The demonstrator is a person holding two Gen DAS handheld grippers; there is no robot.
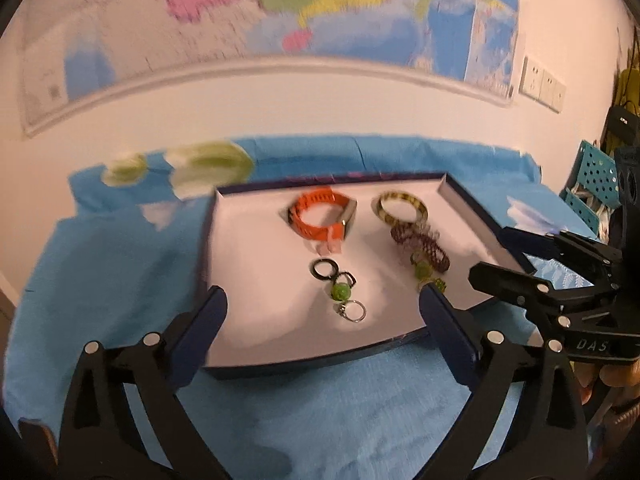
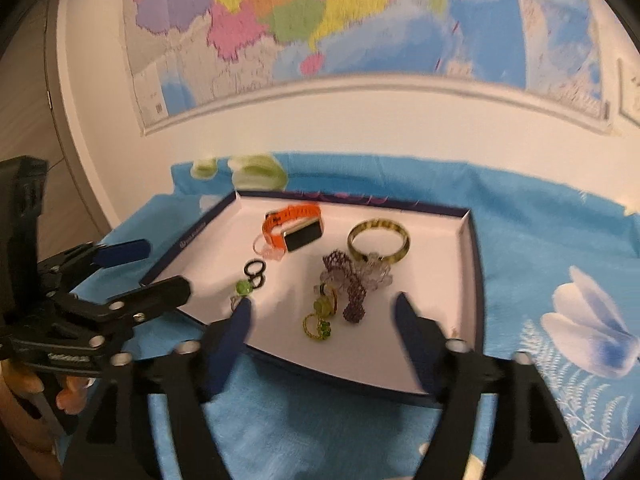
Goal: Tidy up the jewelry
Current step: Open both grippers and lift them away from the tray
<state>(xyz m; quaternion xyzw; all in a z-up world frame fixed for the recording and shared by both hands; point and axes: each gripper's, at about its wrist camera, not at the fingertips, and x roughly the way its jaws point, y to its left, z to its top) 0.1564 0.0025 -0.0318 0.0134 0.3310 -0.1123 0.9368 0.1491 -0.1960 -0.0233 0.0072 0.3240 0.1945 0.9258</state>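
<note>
A shallow white tray with a dark blue rim [image 1: 256, 344] [image 2: 476, 280] lies on the blue cloth. In it are an orange watch [image 1: 320, 216] [image 2: 294, 226], a yellow-black bangle [image 1: 402, 206] [image 2: 378, 242], a purple beaded bracelet [image 1: 424, 246] [image 2: 352, 284], a green-bead keyring with black rings [image 1: 340, 290] [image 2: 248, 280] and a small green and gold piece [image 2: 320, 316]. My left gripper [image 1: 324, 304] is open and empty above the tray's near edge. My right gripper [image 2: 324, 312] is open and empty over the tray's near right part. Each gripper shows in the other's view [image 1: 516, 256] [image 2: 160, 268].
Two pale green dishes [image 1: 208, 166] [image 2: 256, 174] stand at the back left of the table by the wall. A wall map hangs above. A teal perforated rack [image 1: 592, 184] stands at the right. The cloth has a white flower print [image 2: 588, 320].
</note>
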